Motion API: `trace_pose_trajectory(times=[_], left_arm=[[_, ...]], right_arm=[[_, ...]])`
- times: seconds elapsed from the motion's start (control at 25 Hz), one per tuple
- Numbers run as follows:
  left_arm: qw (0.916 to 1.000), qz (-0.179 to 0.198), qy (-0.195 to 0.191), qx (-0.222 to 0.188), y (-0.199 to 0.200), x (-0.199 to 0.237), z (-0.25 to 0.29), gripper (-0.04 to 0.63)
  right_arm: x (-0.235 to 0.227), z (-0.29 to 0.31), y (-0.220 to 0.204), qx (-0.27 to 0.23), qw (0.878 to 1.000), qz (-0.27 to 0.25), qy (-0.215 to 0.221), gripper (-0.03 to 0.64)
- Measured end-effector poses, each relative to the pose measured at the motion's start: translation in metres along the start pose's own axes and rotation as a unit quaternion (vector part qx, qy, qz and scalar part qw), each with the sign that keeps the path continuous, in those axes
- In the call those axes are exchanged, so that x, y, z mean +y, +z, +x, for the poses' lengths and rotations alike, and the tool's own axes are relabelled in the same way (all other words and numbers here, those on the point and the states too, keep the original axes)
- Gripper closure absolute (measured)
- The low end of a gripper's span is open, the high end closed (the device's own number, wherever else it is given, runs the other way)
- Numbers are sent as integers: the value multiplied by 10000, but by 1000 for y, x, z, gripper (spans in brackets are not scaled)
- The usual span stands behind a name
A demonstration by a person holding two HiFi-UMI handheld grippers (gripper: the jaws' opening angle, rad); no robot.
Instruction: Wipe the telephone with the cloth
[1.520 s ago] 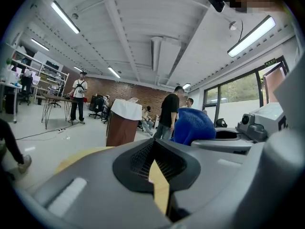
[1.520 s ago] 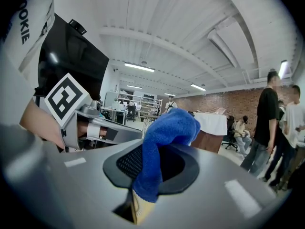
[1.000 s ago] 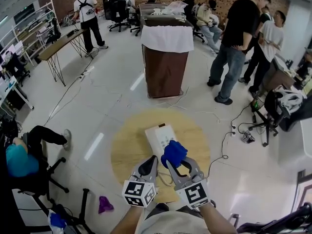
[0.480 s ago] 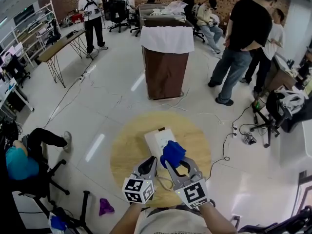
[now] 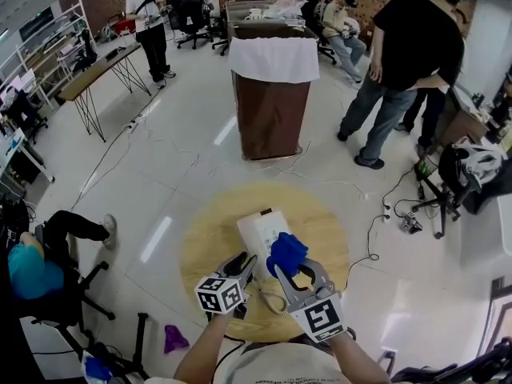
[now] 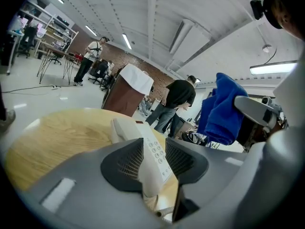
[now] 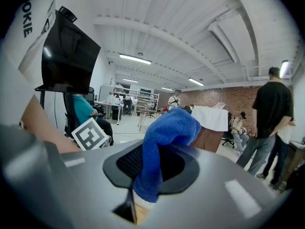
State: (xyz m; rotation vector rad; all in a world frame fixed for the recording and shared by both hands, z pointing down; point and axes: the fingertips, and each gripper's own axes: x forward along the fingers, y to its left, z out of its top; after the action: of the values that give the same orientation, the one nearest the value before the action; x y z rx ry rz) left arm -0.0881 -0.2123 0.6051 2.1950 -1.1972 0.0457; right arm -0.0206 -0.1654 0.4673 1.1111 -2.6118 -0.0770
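A white telephone (image 5: 260, 230) lies on the round wooden table (image 5: 204, 246). My left gripper (image 5: 246, 261) is low at the phone's near end. In the left gripper view the telephone (image 6: 143, 142) sits between its dark pads (image 6: 125, 161). The jaws of my left gripper (image 6: 148, 159) have just been opening and stand apart around the phone. My right gripper (image 5: 288, 264) is shut on a blue cloth (image 5: 286, 251), which hangs just above the phone's right side. The cloth (image 7: 164, 137) bunches over the tips of the right gripper (image 7: 151, 163). The phone's coiled cord (image 5: 272, 298) trails toward me.
A brown lectern draped in white (image 5: 274, 94) stands beyond the table. People stand at the right (image 5: 400, 62); one sits at the left (image 5: 36, 262). Cables (image 5: 372, 238) cross the floor at the right. A purple rag (image 5: 172, 336) lies by a chair base.
My left gripper has dropped toward the table and rolled, its marker cube swinging left, and its jaws have parted around the phone's near end. The right gripper and cloth have barely shifted.
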Motion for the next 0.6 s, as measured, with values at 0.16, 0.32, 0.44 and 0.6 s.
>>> trace_pose_trajectory(times=[0.16, 0.32, 0.44, 0.6], left_arm=[[9986, -407, -112, 327, -19, 22, 17, 445], [9951, -866, -334, 332, -22, 35, 28, 439], [9913, -1060, -638, 460, -30, 35, 37, 439], [9860, -1217, -1019, 511, -30, 27, 45, 439]], right_arm=[[-4, -1, -4, 131, 9999, -4, -47, 546], [-8, -1, -11, 188, 9998, 27, -98, 546], [-8, -1, -15, 208, 9997, 16, -115, 546], [-10, -3, -19, 337, 9993, 24, -147, 546]])
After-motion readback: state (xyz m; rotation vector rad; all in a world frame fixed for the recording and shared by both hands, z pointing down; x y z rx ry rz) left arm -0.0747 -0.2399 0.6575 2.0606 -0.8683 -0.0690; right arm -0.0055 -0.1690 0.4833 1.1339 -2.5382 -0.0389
